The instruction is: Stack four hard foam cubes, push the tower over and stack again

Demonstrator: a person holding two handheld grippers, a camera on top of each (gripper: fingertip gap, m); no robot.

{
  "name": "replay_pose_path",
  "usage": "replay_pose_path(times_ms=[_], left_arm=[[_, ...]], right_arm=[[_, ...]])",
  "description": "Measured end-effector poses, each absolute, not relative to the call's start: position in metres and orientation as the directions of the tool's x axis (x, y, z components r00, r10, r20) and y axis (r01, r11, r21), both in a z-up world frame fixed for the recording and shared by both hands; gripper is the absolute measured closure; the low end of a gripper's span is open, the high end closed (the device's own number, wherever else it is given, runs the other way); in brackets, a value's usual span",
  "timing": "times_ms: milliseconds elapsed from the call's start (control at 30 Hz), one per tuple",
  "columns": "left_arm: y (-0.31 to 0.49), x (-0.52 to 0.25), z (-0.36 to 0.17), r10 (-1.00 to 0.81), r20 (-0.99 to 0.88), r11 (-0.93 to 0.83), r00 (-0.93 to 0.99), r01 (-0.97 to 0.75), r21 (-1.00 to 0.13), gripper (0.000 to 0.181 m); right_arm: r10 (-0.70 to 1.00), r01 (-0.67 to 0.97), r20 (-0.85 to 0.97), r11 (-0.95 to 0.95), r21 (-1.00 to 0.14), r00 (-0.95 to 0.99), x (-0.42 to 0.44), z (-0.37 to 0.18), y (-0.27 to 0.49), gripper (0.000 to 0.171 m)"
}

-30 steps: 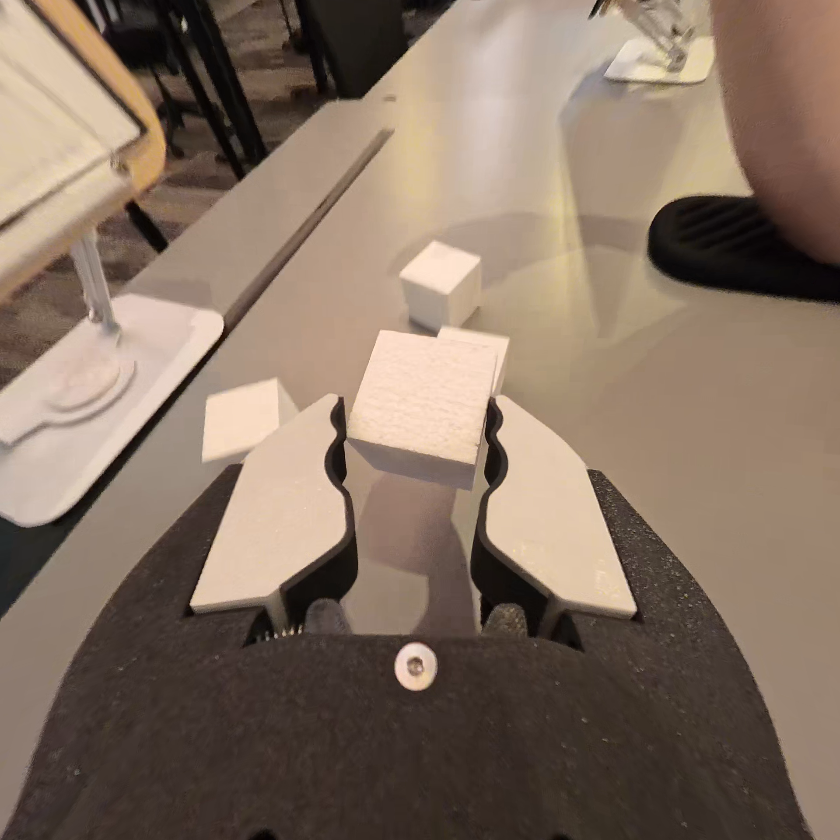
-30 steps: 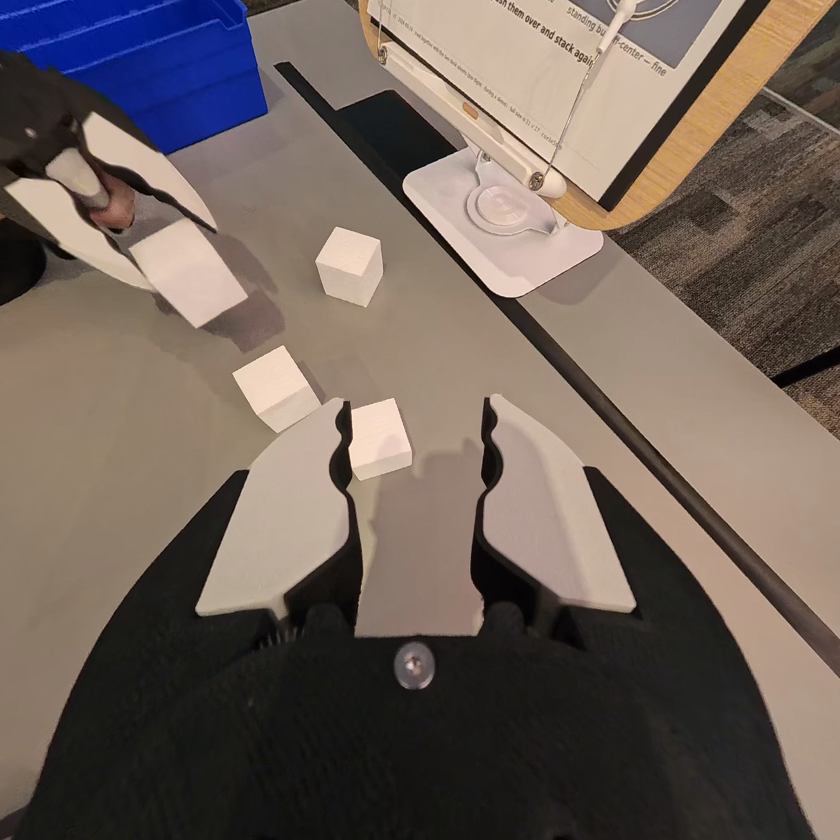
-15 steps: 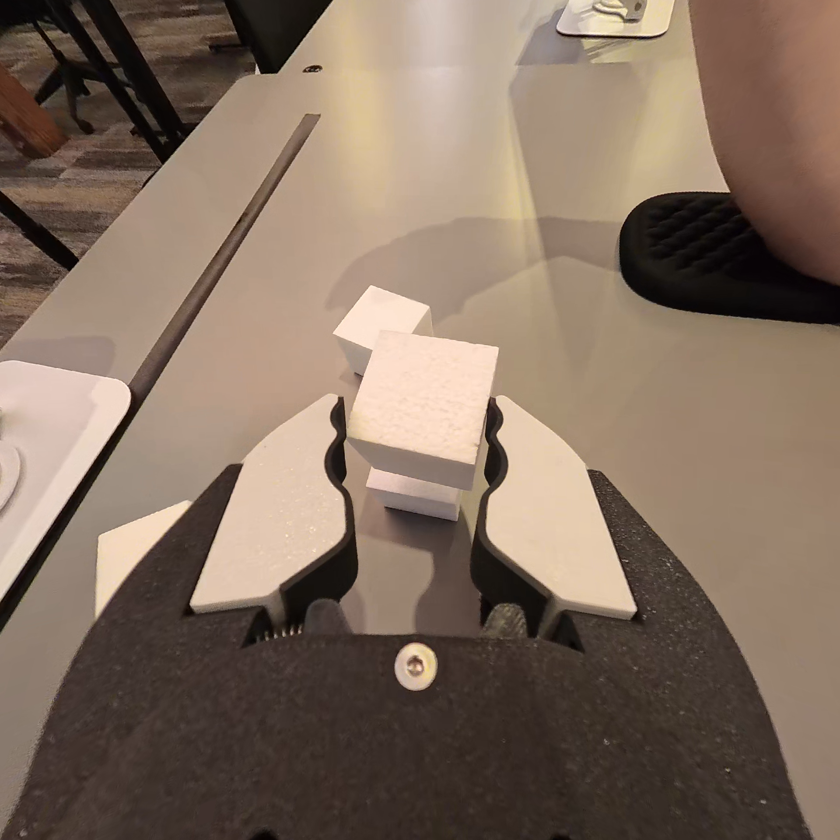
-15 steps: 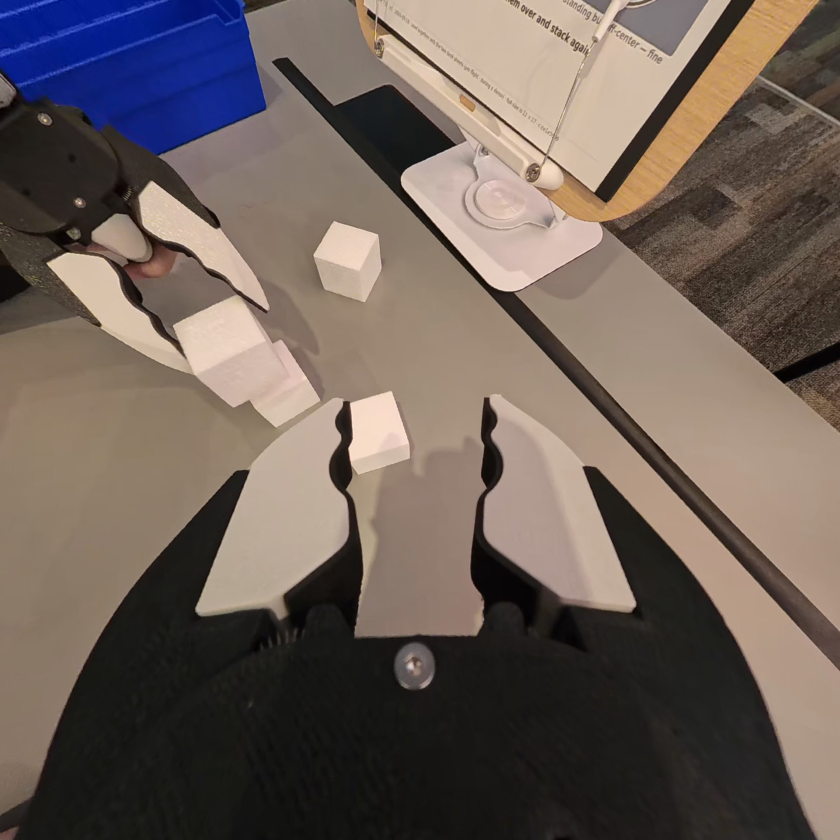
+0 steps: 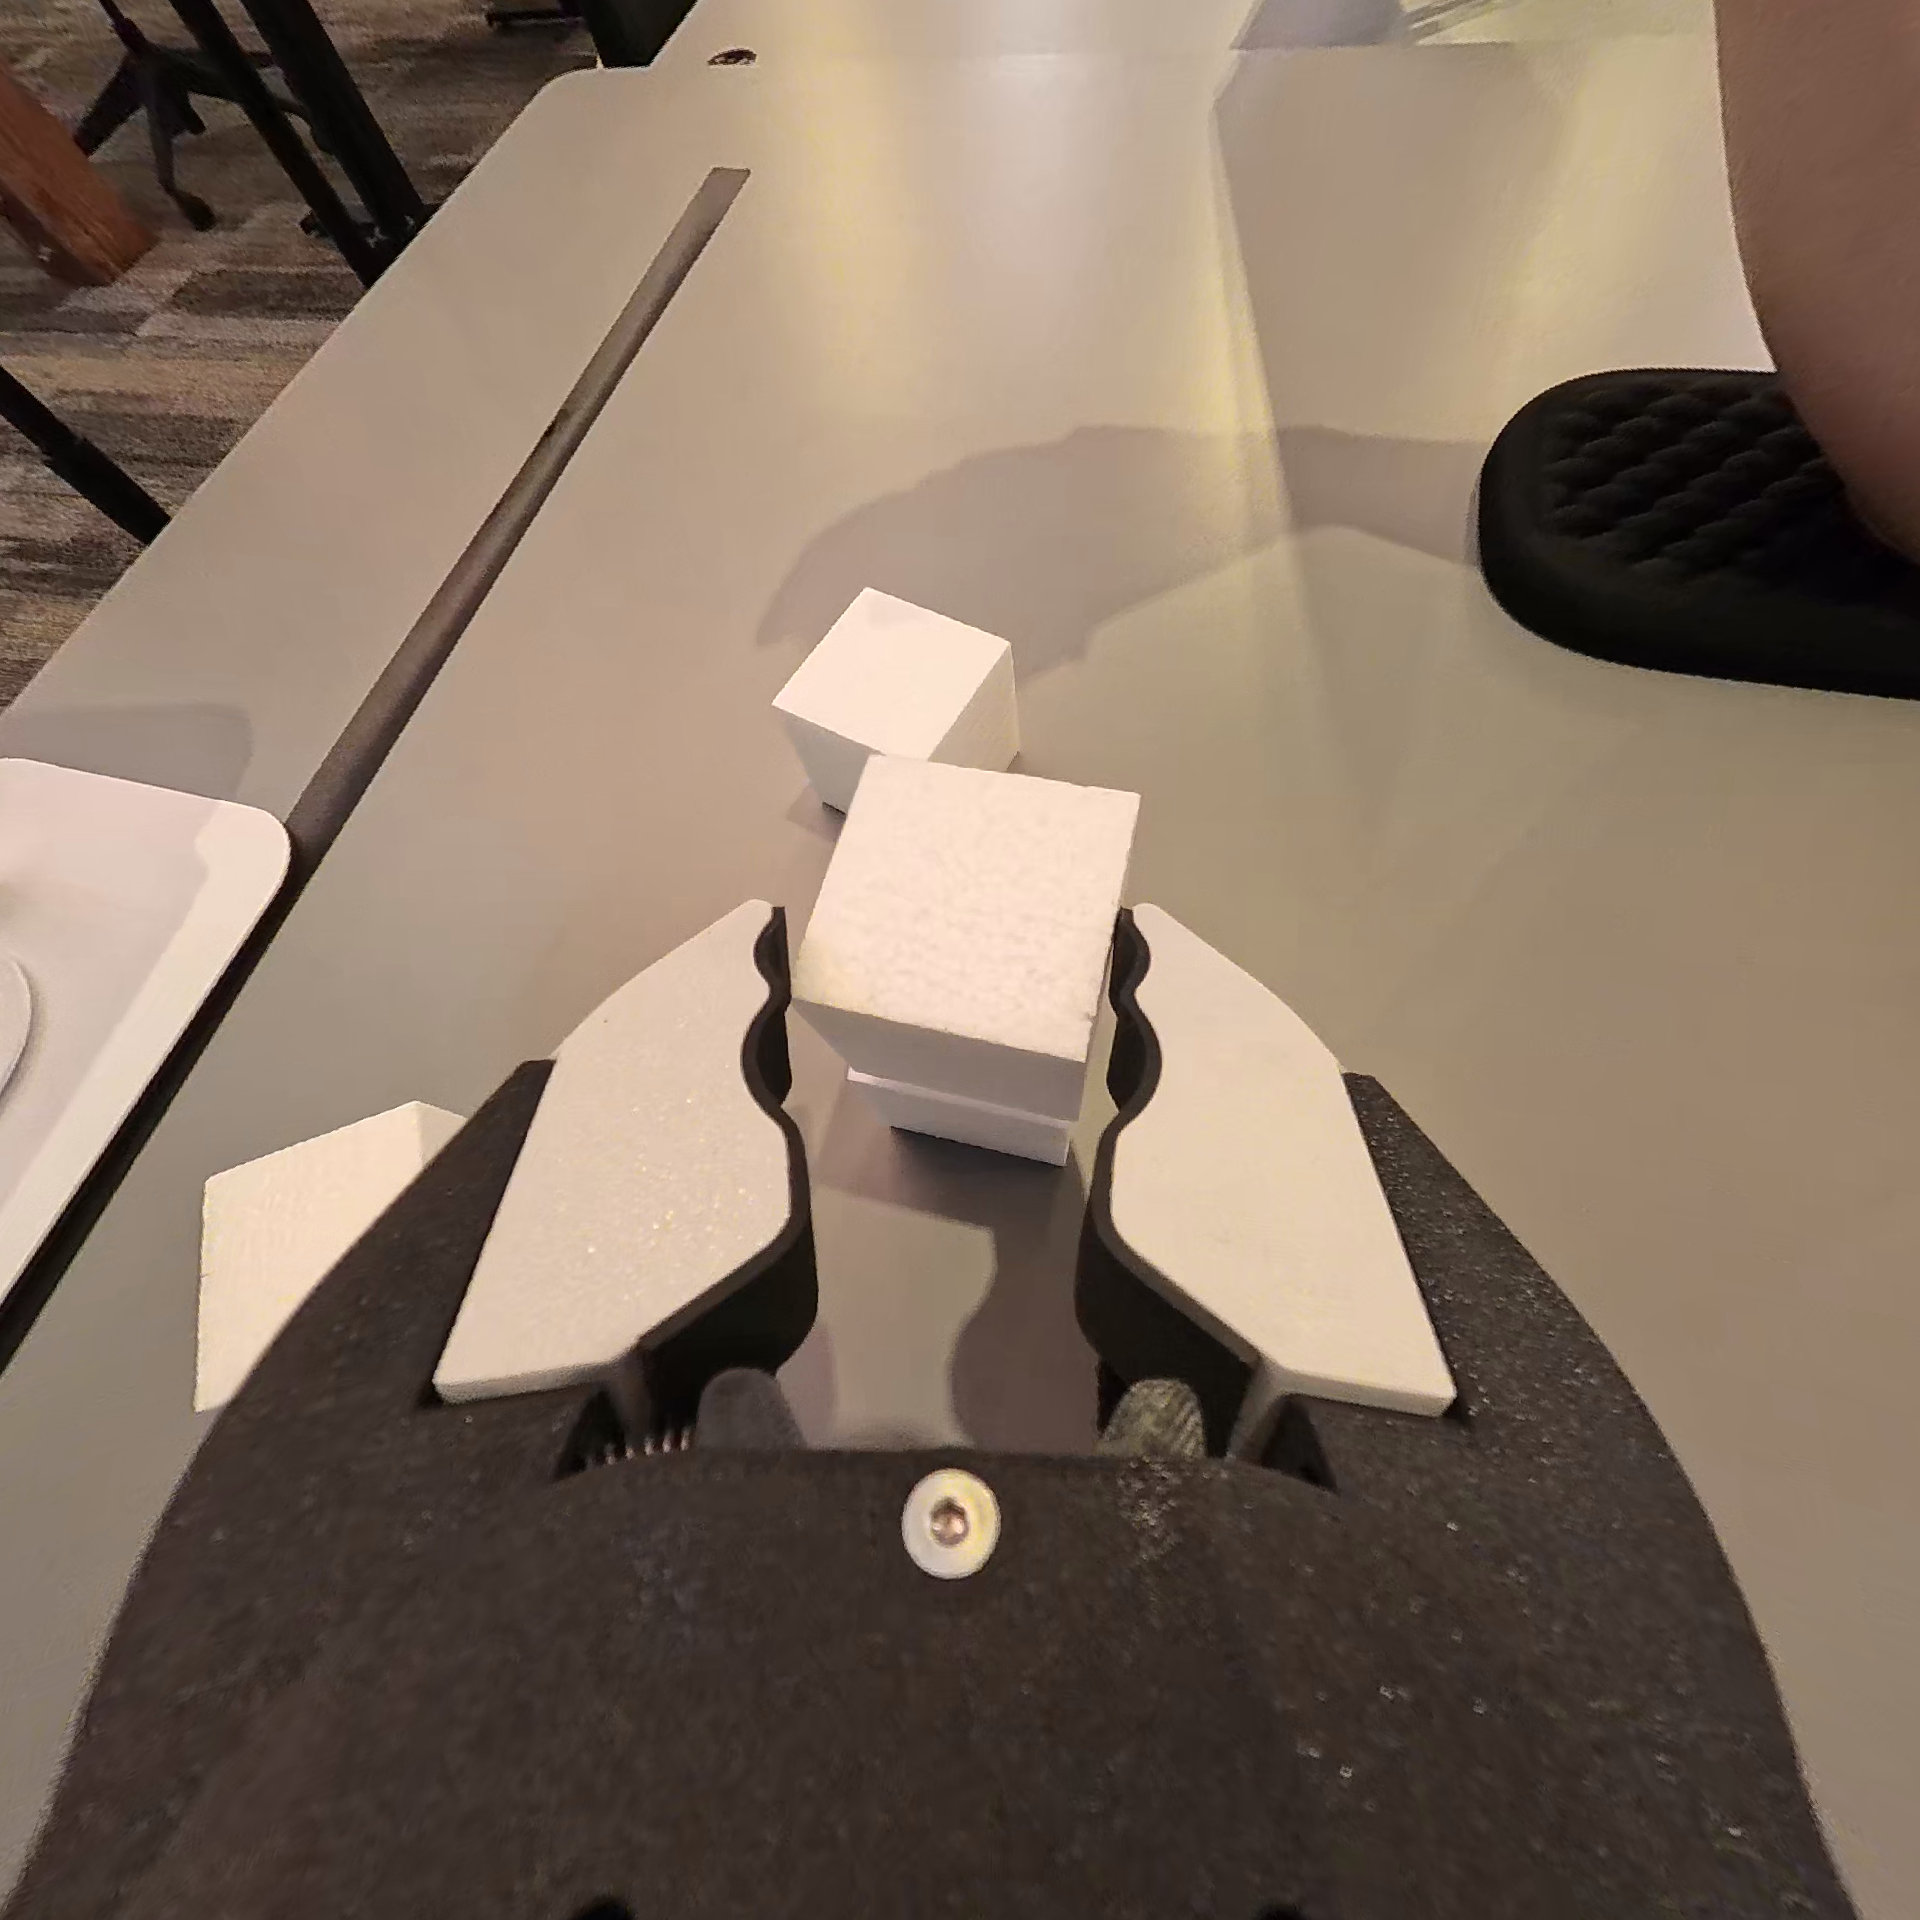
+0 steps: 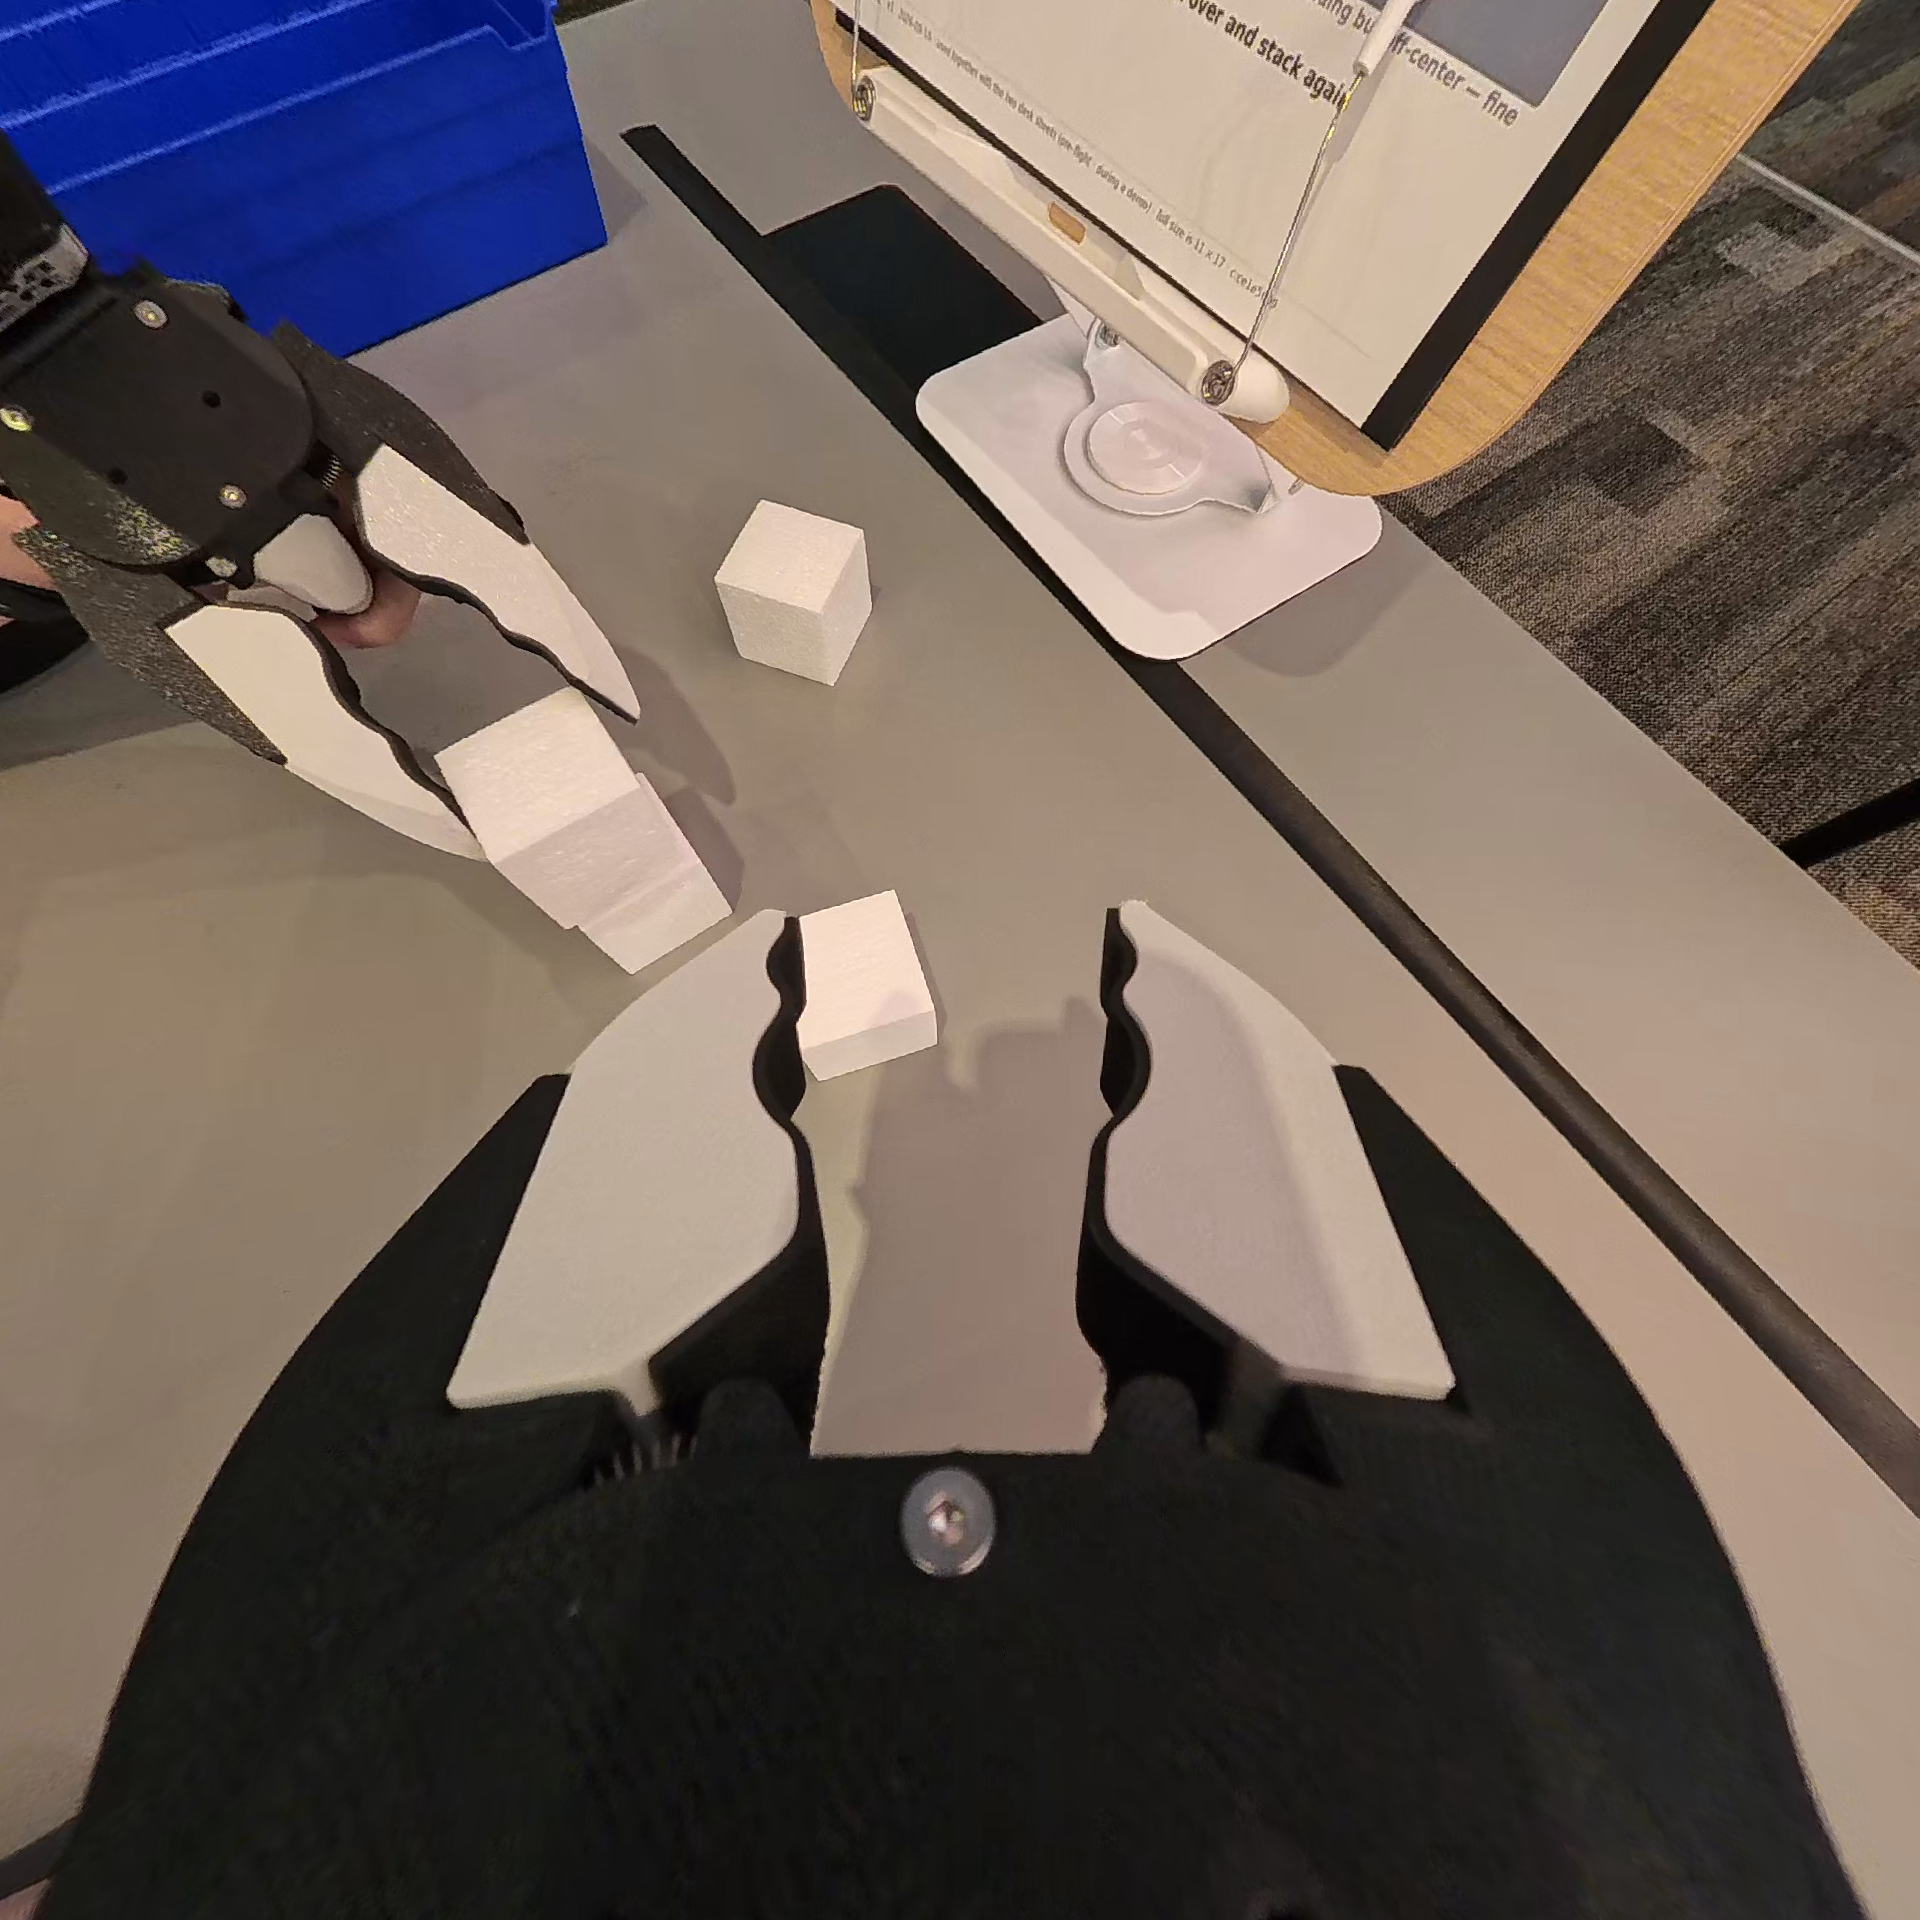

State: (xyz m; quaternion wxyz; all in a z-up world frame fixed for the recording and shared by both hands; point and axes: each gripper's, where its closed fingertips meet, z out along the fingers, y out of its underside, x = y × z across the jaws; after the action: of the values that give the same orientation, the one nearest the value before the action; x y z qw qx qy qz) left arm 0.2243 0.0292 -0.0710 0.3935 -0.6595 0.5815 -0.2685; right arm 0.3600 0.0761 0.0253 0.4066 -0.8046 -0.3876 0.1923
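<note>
In the left wrist view, low in the centre of the frame, we see the left gripper (image 5: 951,961) clenched on a white foam cube (image 5: 961,930), its two pale fingers (image 5: 634,1153) pressed against the cube's sides. That held cube sits on top of a second cube (image 5: 971,1120), of which only a thin front strip shows beneath it, slightly offset (whether the two faces press fully together we cannot tell). At the lower left edge, half hidden by the gripper body, lies a third cube (image 5: 301,1236) on the grey table (image 5: 1351,1039). Just beyond the held cube, towards the middle of the frame, a fourth cube (image 5: 899,691) rests at an angle. Farther off at the right edge is a black textured pad (image 5: 1662,551) with a person's arm (image 5: 1829,260) on it.

In the right wrist view, the right gripper (image 6: 951,977) at the bottom centre is released, its jaws wide apart, with a loose cube (image 6: 862,982) on the table just inside the tip of the finger on the left of the frame. Up and to the left, the two stacked cubes appear beneath the other tool. Nearer the middle stands the lone cube, then a white stand base (image 6: 1153,488) holding a wood-edged board (image 6: 1507,312) at the upper right, and a blue bin (image 6: 312,156) in the upper left corner.
</note>
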Motion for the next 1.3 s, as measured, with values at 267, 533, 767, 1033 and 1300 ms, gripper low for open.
replay_pose_path(times_ms=[267, 533, 767, 1033, 1300], left_arm=[[0.031, 0.224, -0.072, -0.974, -0.125, 0.001, 0.188, -0.549, -0.836, 0.115], [0.028, 0.210, -0.017, -0.952, -0.155, 0.040, 0.263, -0.397, -0.917, 0.107], [0.019, 0.146, 0.088, -0.886, -0.150, 0.110, 0.438, -0.115, -0.987, 0.110], [0.020, 0.087, 0.122, -0.886, -0.030, 0.020, 0.462, -0.025, -0.999, 0.110], [0.017, 0.066, 0.121, -0.908, 0.018, -0.027, 0.418, -0.016, -1.000, 0.122]], right_arm=[[0.781, 0.475, -0.005, -0.385, -0.791, 0.624, 0.359, 0.019, 0.078, 0.115], [0.797, 0.507, 0.012, -0.373, -0.777, 0.604, 0.350, 0.011, 0.079, 0.113], [0.866, 0.469, -0.039, -0.307, -0.828, 0.498, 0.333, 0.005, 0.069, 0.107], [0.903, 0.420, -0.029, -0.228, -0.878, 0.429, 0.312, -0.053, 0.070, 0.101], [0.894, 0.489, 0.015, -0.230, -0.842, 0.447, 0.315, -0.100, 0.068, 0.092]])
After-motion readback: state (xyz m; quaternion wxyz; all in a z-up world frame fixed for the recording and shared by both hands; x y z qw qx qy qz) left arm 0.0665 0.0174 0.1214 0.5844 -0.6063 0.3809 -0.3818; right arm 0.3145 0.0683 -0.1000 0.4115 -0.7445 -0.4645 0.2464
